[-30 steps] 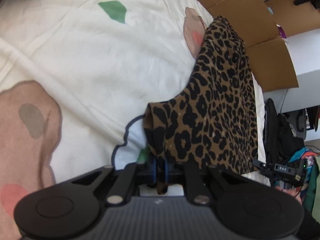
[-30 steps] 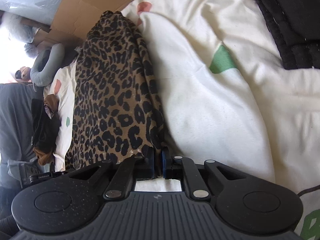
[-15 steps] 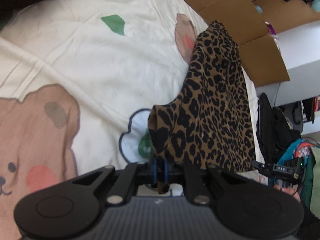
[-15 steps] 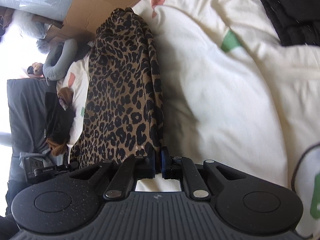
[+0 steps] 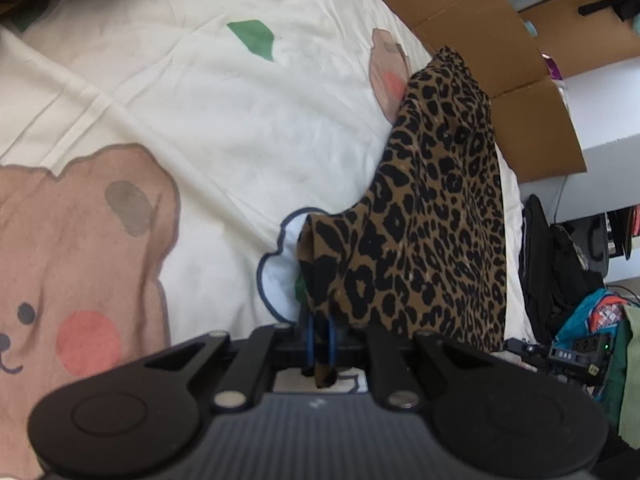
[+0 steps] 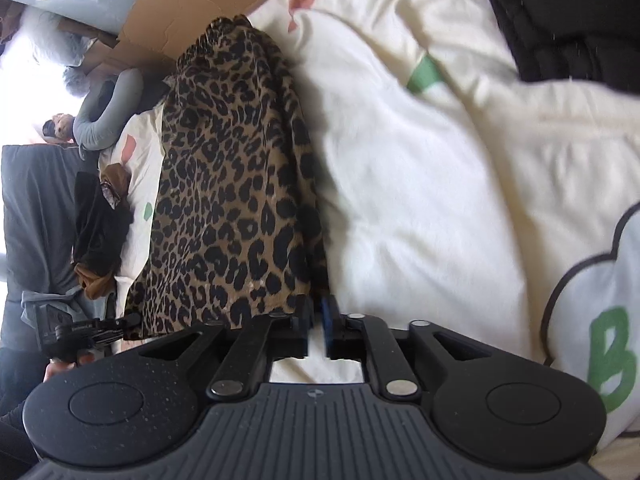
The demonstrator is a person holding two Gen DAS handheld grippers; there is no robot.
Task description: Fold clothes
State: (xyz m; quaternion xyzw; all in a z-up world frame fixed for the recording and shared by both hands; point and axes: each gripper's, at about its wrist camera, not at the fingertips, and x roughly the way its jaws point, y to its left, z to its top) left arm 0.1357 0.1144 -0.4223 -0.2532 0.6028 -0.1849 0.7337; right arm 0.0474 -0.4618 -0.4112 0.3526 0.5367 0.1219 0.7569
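A leopard-print garment (image 5: 436, 216), tan with black spots and made of thin, limp fabric, is held stretched between the two grippers above a cream bedsheet (image 5: 192, 120) printed with a brown bear (image 5: 80, 240) and green shapes. The left gripper (image 5: 319, 334) is closed narrow on one corner of the garment, with a small fabric tail seen poking out behind the blue pads. The right gripper (image 6: 316, 312) is closed narrow on the opposite corner, cloth pinched at the fingertips. The garment is seen bunched lengthwise, folded over on itself along one edge, its far end resting on the sheet near a cardboard box (image 5: 500, 24). In the right wrist view a dark pile of clothes (image 6: 100, 232) is seen beside the garment, and black fabric (image 6: 568, 12) at the upper right.
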